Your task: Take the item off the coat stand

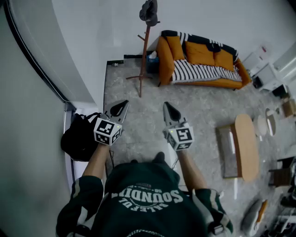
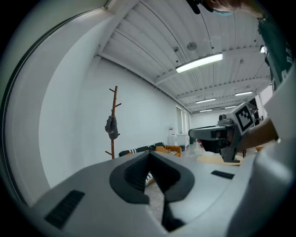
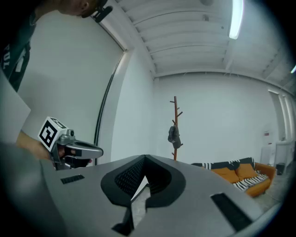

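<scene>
**Nothing off the stand yet**

The sofa [image 1: 199, 65], orange with striped throws, sits against the far wall, and a low oval table [image 1: 245, 146] stands out on the floor to the right. In the corner just beside the sofa's left end is the coat stand [image 1: 144, 55], a thin reddish-brown pole with short pegs. A black bag [image 1: 81, 136] lies slumped by the wall near the person's left side.

The person stands well back from all that with both arms held out toward the stand. The left gripper [image 1: 121, 105] has its jaws pressed together with nothing between them, and the right gripper [image 1: 167, 108] is just the same, tips meeting and empty. Both point roughly level at the corner.

The item [image 1: 149, 11], a small dark grey bundle, maybe a cap, hangs from a peg high on the stand, untouched and well apart from either gripper.

By my reckoning the job has hardly begun. The walk across the floor, opening a set of jaws, gripping the item and lifting it clear of its peg are all left to do.
</scene>
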Demonstrator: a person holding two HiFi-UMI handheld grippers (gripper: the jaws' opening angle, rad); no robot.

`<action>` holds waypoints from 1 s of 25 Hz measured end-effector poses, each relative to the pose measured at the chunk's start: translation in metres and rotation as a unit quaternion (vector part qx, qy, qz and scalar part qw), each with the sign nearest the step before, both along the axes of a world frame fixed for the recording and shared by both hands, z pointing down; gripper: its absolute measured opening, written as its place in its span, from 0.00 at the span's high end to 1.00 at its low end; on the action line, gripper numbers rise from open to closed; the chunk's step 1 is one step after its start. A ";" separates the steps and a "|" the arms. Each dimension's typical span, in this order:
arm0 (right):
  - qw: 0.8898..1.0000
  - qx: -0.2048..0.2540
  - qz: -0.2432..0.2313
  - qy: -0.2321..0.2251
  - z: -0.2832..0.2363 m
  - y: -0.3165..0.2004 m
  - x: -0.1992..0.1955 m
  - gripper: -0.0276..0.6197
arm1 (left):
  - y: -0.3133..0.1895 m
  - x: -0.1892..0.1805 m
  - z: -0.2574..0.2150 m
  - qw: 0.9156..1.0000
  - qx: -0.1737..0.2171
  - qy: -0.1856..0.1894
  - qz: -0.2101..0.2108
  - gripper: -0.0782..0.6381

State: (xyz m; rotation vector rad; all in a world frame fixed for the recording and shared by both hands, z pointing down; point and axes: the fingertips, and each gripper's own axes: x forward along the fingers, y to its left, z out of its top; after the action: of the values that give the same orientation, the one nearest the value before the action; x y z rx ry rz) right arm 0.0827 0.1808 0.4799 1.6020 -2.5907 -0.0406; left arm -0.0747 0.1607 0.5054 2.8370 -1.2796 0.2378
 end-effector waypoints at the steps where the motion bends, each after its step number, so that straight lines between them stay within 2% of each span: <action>1: 1.000 -0.006 0.001 -0.004 0.000 -0.004 0.001 0.96 | 0.001 0.000 0.000 1.000 0.000 0.004 -0.004 0.89; 4: 1.000 -0.016 -0.003 -0.011 -0.001 -0.008 0.000 0.96 | 0.006 -0.002 0.000 1.000 -0.002 0.008 -0.016 0.89; 13: 1.000 0.001 -0.017 -0.021 -0.014 -0.020 -0.017 0.96 | -0.004 -0.010 0.000 1.000 -0.004 0.004 -0.020 0.89; 18: 1.000 0.006 -0.009 -0.023 -0.021 -0.031 -0.019 0.96 | -0.016 -0.015 0.002 1.000 -0.008 0.003 -0.018 0.89; 25: 0.999 -0.011 0.002 -0.031 -0.026 -0.046 -0.013 0.96 | -0.042 -0.011 0.000 1.000 -0.014 0.008 -0.016 0.89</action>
State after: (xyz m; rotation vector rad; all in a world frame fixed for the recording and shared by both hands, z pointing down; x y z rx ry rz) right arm 0.0701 0.1352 0.4541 1.6275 -2.6233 0.0398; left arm -0.0854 0.1191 0.5050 2.7879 -1.3058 0.2292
